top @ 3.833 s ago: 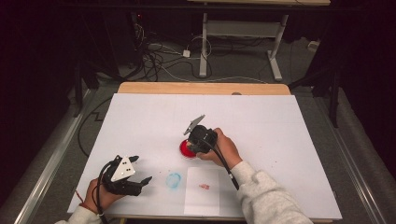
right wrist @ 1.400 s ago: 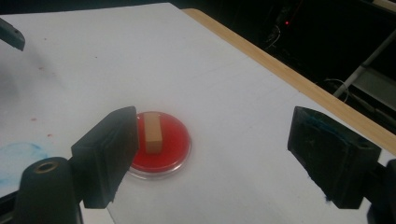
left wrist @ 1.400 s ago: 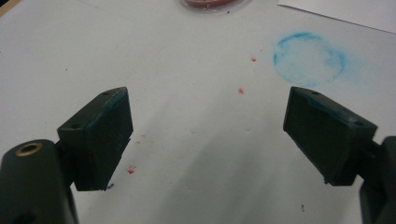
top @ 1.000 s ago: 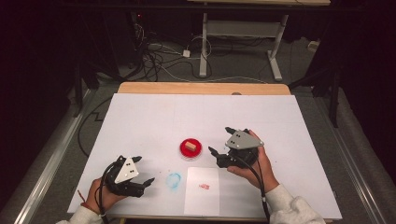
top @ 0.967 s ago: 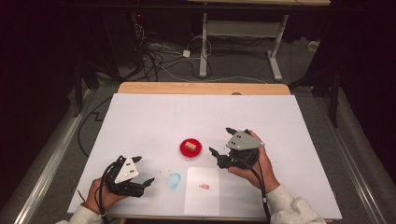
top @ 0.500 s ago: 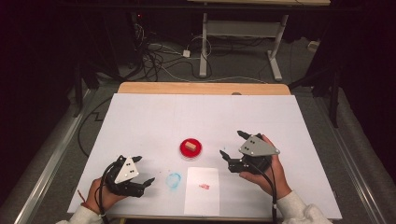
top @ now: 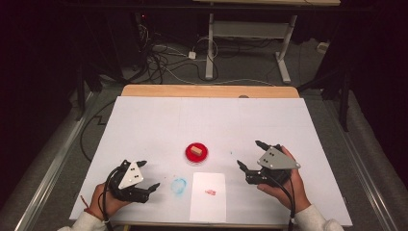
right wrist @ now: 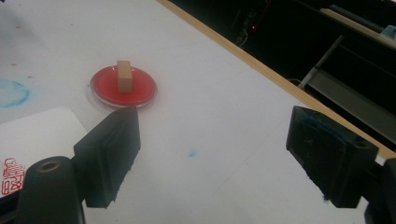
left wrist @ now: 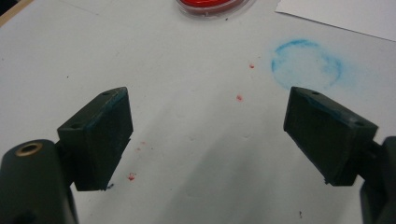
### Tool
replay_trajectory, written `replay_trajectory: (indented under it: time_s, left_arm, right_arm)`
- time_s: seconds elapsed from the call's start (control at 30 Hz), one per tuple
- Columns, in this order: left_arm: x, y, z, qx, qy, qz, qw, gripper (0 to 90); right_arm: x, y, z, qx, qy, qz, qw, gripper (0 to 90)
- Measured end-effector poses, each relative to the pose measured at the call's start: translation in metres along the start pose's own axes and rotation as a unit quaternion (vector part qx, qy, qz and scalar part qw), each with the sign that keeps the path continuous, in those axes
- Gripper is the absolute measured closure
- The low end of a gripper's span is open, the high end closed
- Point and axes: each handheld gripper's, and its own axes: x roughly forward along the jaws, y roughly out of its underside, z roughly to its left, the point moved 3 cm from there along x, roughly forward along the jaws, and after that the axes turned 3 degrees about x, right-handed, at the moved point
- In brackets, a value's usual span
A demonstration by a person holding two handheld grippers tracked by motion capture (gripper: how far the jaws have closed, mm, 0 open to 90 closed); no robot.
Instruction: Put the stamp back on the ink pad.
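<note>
Left gripper (top: 145,175), right gripper (top: 249,155): black jaws, blue-stained pads, grey three-cornered plates, black cables noted. Light sleeves worn.

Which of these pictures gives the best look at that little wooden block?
The right gripper view: the wooden block stands upright, close, in the red ink pad. The high view shows it small, from above. The left gripper view catches just the pad's rim.

A faint blue ring-shaped ink smudge (top: 179,186) marks the white tabletop (top: 159,125); tangled cables (top: 166,57) lie on the grey floor beyond.
</note>
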Motion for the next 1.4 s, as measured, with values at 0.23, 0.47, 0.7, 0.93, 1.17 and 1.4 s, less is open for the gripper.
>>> replay_trajectory:
  time_s: [0.23, 0.47, 0.7, 0.93, 1.17, 1.4]
  left_arm:
    - [-0.004, -0.003, -0.001, 0.01, -0.009, -0.016, 0.9998, 15.0]
    - [-0.016, -0.005, -0.005, 0.002, -0.023, -0.047, 0.9986, 14.9]
    - [-0.024, -0.002, -0.008, -0.004, -0.031, -0.06, 0.9977, 14.9]
    - [-0.027, 0.0, -0.012, -0.008, -0.031, -0.064, 0.9974, 14.8]
    - [-0.026, 0.0, -0.013, -0.01, -0.032, -0.06, 0.9976, 14.8]
    - [-0.022, -0.001, -0.014, -0.01, -0.029, -0.055, 0.998, 14.8]
  right_arm:
    - [-0.011, 0.009, -0.004, 0.007, 0.005, -0.015, 0.9999, 18.1]
    - [-0.019, 0.02, -0.007, 0.012, 0.016, -0.01, 0.9998, 18.1]
    - [-0.029, 0.034, -0.008, 0.019, 0.026, -0.002, 0.9995, 18.1]
    - [-0.044, 0.051, -0.006, 0.029, 0.037, -0.001, 0.9989, 17.7]
    - [-0.058, 0.066, -0.006, 0.051, 0.038, -0.002, 0.998, 16.4]
    - [-0.06, 0.073, -0.003, 0.05, 0.027, 0.013, 0.9983, 16.3]
